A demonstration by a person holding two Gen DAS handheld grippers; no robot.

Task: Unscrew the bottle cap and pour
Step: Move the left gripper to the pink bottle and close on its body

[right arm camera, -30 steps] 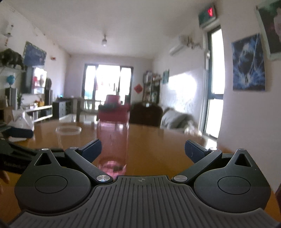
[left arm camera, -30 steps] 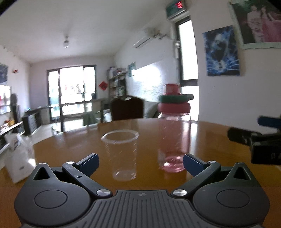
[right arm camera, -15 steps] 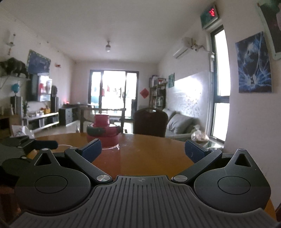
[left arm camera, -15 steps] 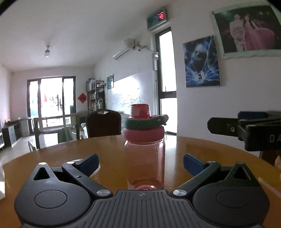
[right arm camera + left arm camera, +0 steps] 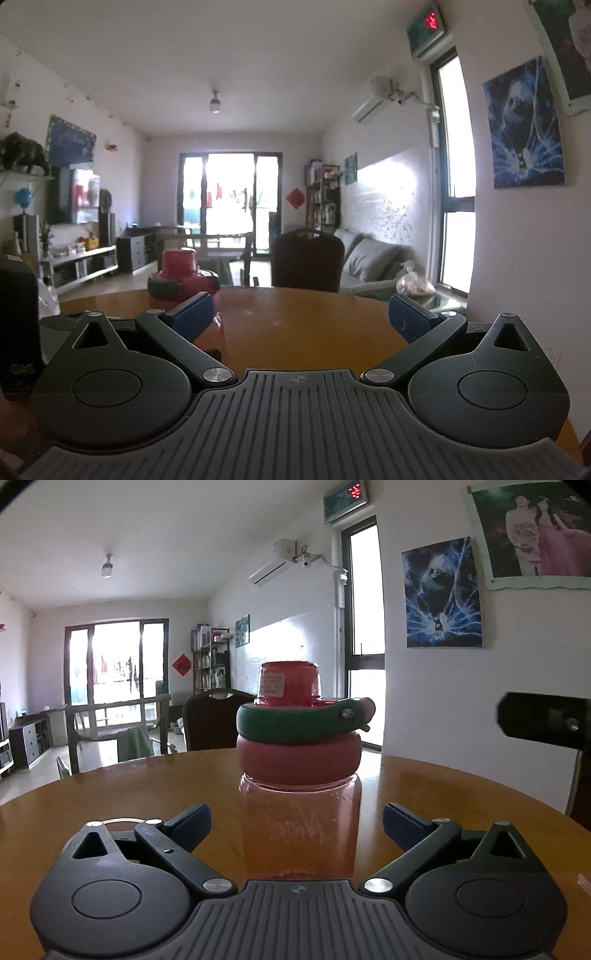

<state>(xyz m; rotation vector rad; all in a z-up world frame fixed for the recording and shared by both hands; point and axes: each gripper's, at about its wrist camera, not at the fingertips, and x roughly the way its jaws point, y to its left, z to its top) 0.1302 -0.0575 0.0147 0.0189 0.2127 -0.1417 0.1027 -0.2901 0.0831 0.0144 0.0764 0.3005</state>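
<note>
Two grippers, both spread wide, holding nothing. Left gripper [image 5: 297, 821] level with the bottle [image 5: 299, 823], fingers [image 5: 192, 821] flanking its clear body without touching. Bottle upright on the table [image 5: 110, 794], red cap [image 5: 288, 681] on; nothing unscrewed, nothing poured, so judged barely begun. Cup rim [image 5: 122, 820] just visible behind the left finger in the left view only. Right gripper [image 5: 301, 317] aimed past the bottle, bare table between its fingers; sofa [image 5: 373, 258] visible only there.
</note>
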